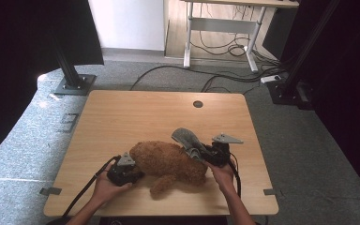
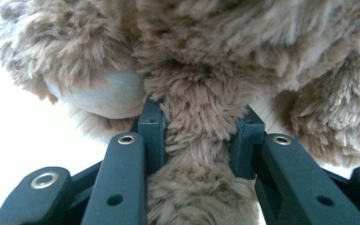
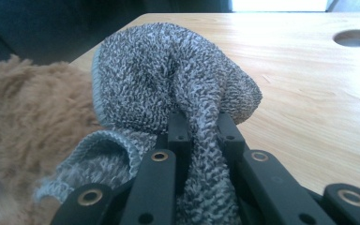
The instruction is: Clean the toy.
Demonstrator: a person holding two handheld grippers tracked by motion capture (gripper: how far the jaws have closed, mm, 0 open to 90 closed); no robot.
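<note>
Jaws of both grippers clamped (teddy bear [image 1: 168, 163], grey cloth [image 3: 168, 89])

A plush toy [image 1: 171, 164] lay on the near half of the desk [image 1: 136, 117]. The left claw [image 1: 138, 174] was at its left end, the right claw [image 1: 201, 157] at its right, with a cloth [image 1: 187, 139] over the toy's right side.

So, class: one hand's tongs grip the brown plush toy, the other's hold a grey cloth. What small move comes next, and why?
Probably bring the right tongs leftward to lay the grey cloth over the plush toy. The cloth is pinched and raised beside the toy, which the left tongs clamp.
</note>
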